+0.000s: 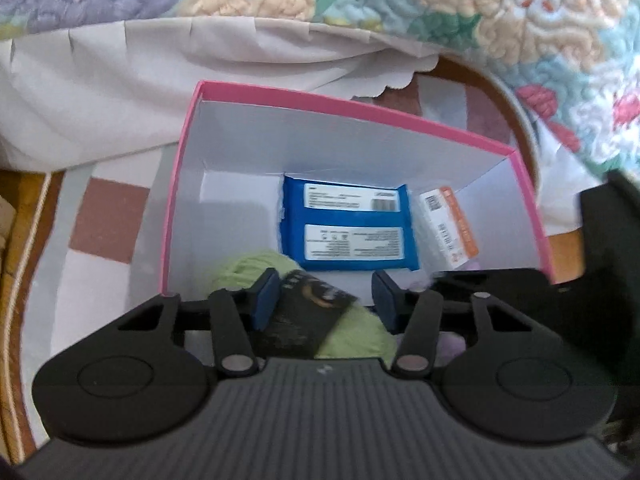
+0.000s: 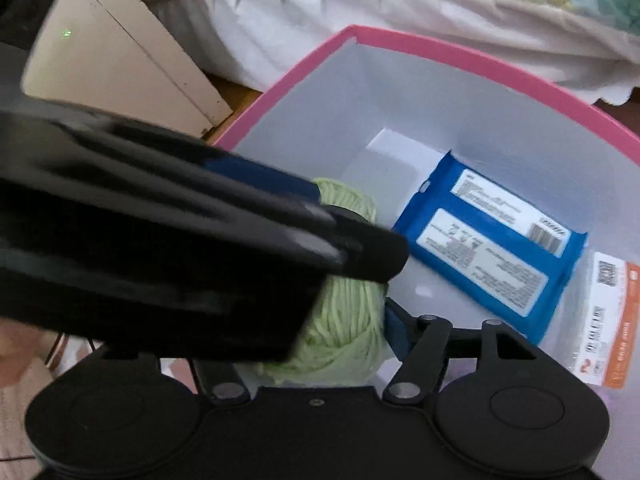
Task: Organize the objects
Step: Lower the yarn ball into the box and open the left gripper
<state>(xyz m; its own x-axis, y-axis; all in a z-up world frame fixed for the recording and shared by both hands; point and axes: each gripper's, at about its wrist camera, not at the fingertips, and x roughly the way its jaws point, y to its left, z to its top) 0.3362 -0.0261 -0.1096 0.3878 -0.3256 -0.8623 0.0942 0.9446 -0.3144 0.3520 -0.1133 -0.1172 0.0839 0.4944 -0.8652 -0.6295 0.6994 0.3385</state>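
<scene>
A bed with a flowered quilt (image 1: 500, 40) is seen behind a cloth-covered counter (image 1: 100, 216), on which a pink box (image 1: 360, 114) with white inner walls stands open. On the box floor, towards the far right, a blue wipes pack (image 1: 348, 224) lies flat with its back up. Two white panels and a barcode can be made out on it, but the print is too blurred to be read. The pale green yarn skein (image 2: 344, 320) is found inside the box at its near left side, directly under both tools. Its long axis runs from the far left down towards the near right in the left wrist view. The left hand-held gripper (image 1: 326, 300) is set across that axis at the band and appears closed on the skein, both blue pads seeming to press it. The right hand-held gripper (image 2: 316, 332) is just beside it, with one pad against the skein's side. Its other finger is hidden behind the left tool, so its state cannot be told. The left is judged the nearer for any lift or placement. An orange-and-white packet (image 2: 604, 320) leans in the right corner, carrying a QR code and illegible print. The skein's dark band (image 1: 304, 312) bears pale lettering that cannot be read.
</scene>
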